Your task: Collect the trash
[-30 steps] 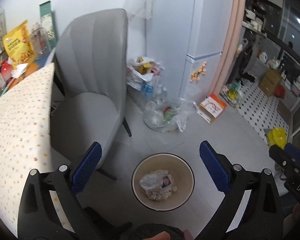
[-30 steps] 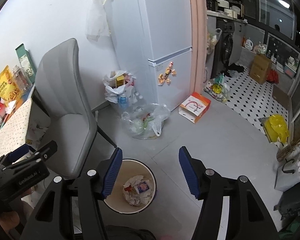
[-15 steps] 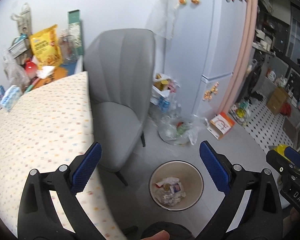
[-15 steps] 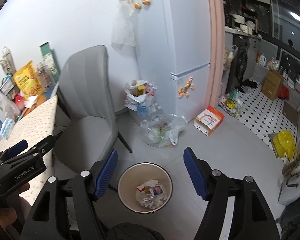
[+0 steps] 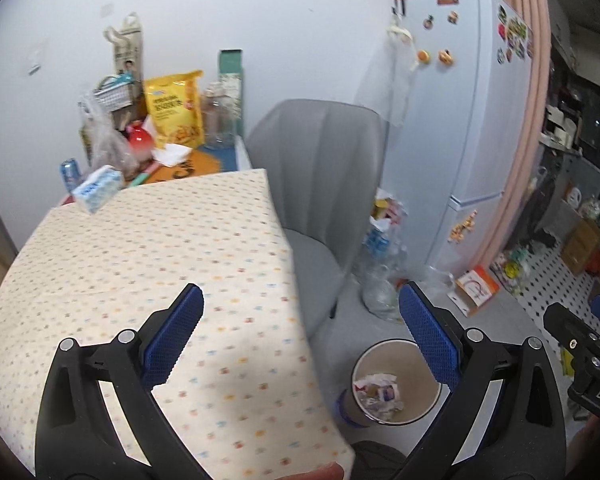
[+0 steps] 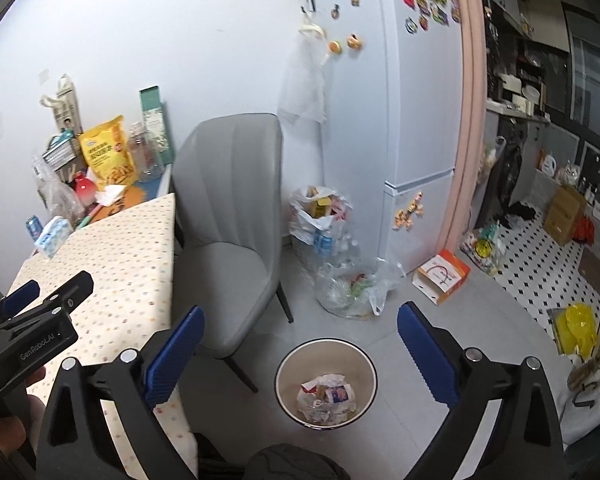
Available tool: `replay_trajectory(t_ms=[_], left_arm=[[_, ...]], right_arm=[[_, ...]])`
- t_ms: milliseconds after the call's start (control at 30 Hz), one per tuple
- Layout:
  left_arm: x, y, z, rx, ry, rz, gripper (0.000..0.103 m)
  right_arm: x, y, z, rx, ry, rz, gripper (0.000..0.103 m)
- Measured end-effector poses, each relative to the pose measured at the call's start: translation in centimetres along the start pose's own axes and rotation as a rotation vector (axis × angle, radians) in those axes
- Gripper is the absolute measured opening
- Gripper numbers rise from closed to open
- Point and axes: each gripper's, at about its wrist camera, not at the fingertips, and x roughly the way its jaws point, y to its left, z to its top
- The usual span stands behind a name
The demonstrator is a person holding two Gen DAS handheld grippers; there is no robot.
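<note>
A round beige trash bin [image 6: 292, 364] stands on the grey floor with crumpled wrappers and paper [image 6: 326, 398] inside; it also shows in the left wrist view [image 5: 424, 404]. My left gripper [image 5: 300, 336] is open and empty, held above the edge of the dotted tablecloth table [image 5: 140, 248]. My right gripper [image 6: 298, 354] is open and empty, held above the bin. The left gripper also shows at the left of the right wrist view [image 6: 32, 320].
A grey chair [image 6: 236, 208] stands between table and white fridge [image 6: 412, 112]. Clear bags of bottles and rubbish [image 6: 340, 272] lie by the fridge. A tissue pack [image 5: 98, 188], yellow snack bag [image 5: 176, 108] and clutter sit at the table's far end. An orange-white box [image 6: 442, 276] lies on the floor.
Both grippers have risen and tilted up. The left one has swung left over the table, so the bin now sits at its lower right. Both stay open and empty.
</note>
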Motion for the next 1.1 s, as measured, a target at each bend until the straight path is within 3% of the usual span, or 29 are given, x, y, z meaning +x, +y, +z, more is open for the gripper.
replay_trajectory(t_ms=[633, 1100], left_arm=[[-6.1, 8.6, -2.3, -0.08, -0.051, 0.069, 0.097], [-8.3, 12.1, -2.6, -0.127, -0.091, 0.119, 0.097]], right_arm=[[-6.7, 7.8, -2.1, -0.099, -0.062, 0.016, 0.095], [-8.1, 11.5, -2.3, -0.15, -0.081, 0.056, 0.095]])
